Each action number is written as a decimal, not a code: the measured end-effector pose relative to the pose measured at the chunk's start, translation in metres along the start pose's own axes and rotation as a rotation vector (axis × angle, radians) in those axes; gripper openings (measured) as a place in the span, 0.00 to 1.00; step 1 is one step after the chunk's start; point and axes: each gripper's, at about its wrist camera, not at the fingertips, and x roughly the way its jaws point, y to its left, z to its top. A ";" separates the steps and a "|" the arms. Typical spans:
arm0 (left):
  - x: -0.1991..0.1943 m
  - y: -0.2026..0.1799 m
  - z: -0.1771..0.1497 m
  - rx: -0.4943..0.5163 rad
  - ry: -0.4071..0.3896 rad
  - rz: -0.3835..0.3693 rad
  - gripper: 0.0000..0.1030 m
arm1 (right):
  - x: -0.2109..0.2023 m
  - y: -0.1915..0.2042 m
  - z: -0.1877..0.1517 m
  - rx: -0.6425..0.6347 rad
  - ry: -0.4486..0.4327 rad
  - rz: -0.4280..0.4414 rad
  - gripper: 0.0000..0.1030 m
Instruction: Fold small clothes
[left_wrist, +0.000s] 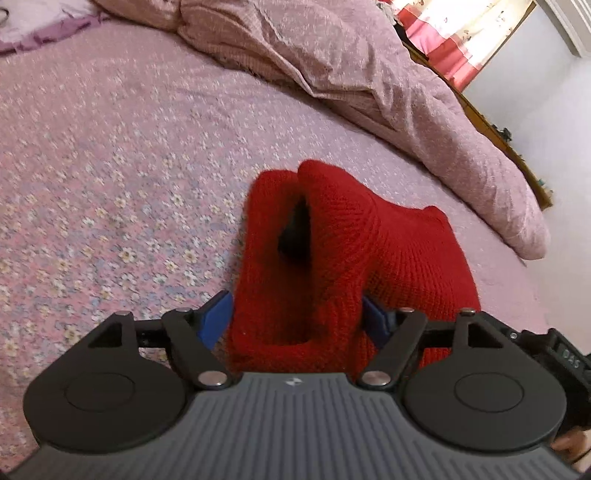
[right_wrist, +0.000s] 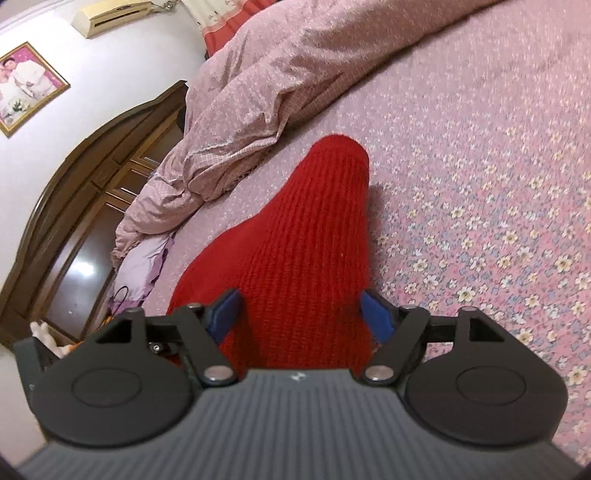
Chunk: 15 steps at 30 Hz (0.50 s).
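Observation:
A small red knit garment (left_wrist: 332, 240) lies bunched on the pink floral bedsheet (left_wrist: 110, 184). In the left wrist view it rises in a doubled fold with a dark gap in it. My left gripper (left_wrist: 295, 306) stands wide open, and the red knit fills the space between its blue pads (left_wrist: 216, 317). In the right wrist view the red garment (right_wrist: 314, 221) runs forward as a ribbed strip to a rounded end. My right gripper (right_wrist: 299, 306) is wide open too, its blue pads (right_wrist: 376, 314) flanking the knit. Both grippers' fingertips are partly hidden by the cloth.
A crumpled pink duvet (left_wrist: 332, 55) is heaped along the far side of the bed, and in the right wrist view the duvet (right_wrist: 277, 74) lies at top left. A purple cloth (right_wrist: 147, 258) sits beside a wooden headboard (right_wrist: 92, 166). The curtained window (left_wrist: 461, 33) is at top right.

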 end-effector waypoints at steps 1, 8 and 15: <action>0.003 0.003 0.000 -0.009 0.012 -0.017 0.77 | 0.003 -0.002 0.000 0.009 0.010 0.008 0.78; 0.030 0.021 0.006 -0.087 0.093 -0.162 0.81 | 0.036 -0.013 0.004 0.036 0.101 0.059 0.88; 0.052 0.022 0.002 -0.144 0.117 -0.293 0.79 | 0.057 -0.023 0.012 0.086 0.167 0.146 0.88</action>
